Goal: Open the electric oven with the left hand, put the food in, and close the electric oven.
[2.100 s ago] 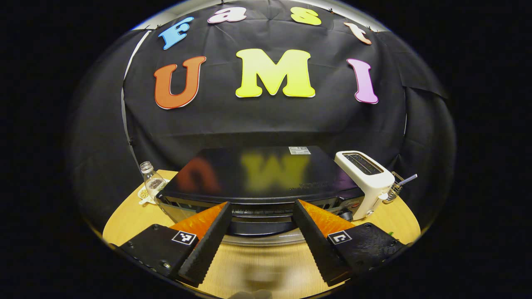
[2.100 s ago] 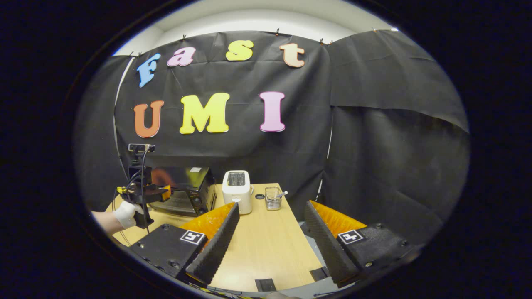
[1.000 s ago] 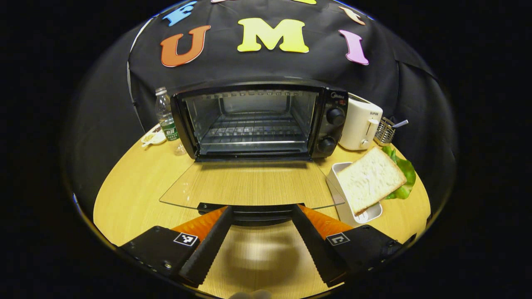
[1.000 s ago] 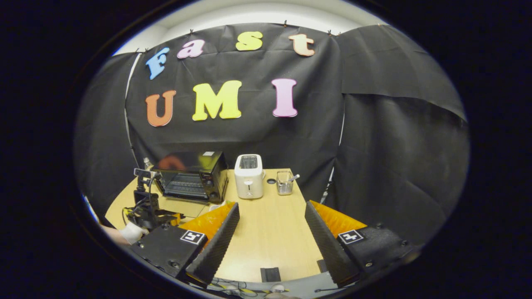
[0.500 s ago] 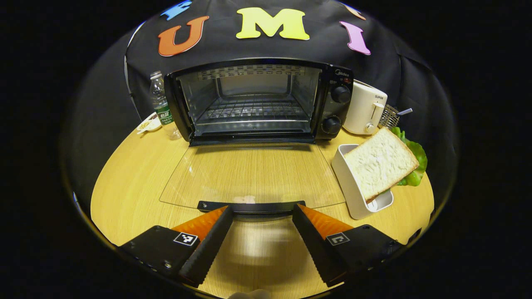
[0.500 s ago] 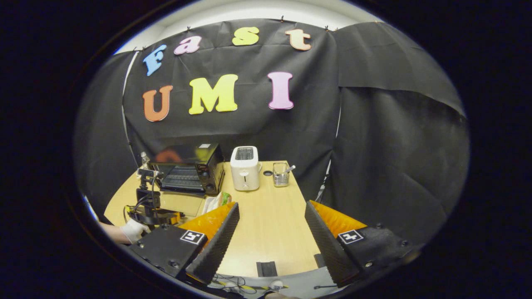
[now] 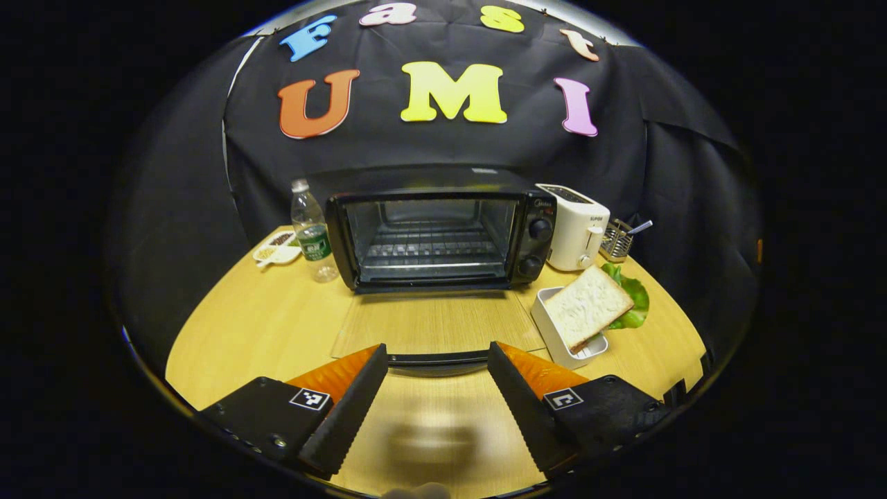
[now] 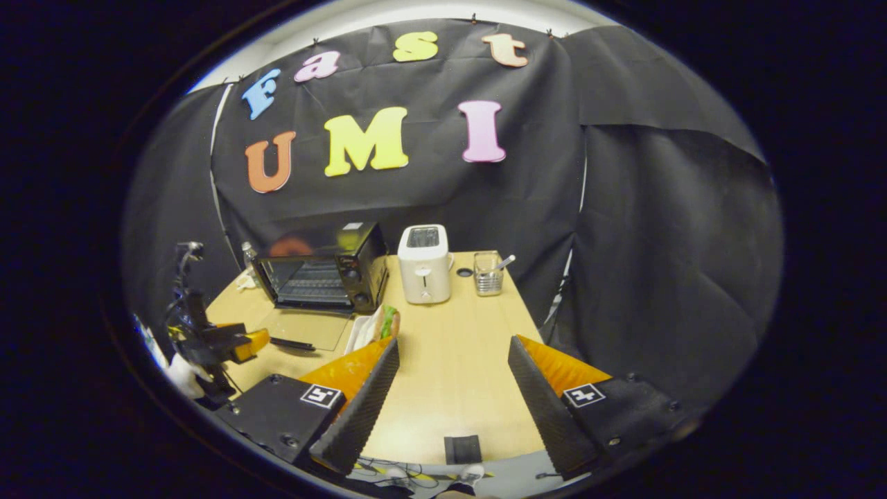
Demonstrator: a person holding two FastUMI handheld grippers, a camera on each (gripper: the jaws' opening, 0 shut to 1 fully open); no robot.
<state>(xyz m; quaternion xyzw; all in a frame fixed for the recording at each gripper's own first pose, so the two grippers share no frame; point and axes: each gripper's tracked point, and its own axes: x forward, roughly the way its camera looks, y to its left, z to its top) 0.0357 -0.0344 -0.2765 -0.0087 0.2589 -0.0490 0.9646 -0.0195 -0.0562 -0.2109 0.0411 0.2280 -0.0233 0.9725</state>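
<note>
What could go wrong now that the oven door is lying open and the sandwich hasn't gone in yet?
The open glass door lies flat across the table, its handle close before the open left gripper; a careless move could knock it. The sandwich leans tilted out of its white tray, lettuce hanging over the side, so a loose grasp might spill the layers. The toaster stands right beside the oven, leaving little room on that side.

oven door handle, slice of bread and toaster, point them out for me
oven door handle (image 7: 436, 359): left gripper view, middle of the dark bar.
slice of bread (image 7: 586, 305): left gripper view, centre of its top face.
toaster (image 8: 424, 269): right gripper view, its white front.
</note>
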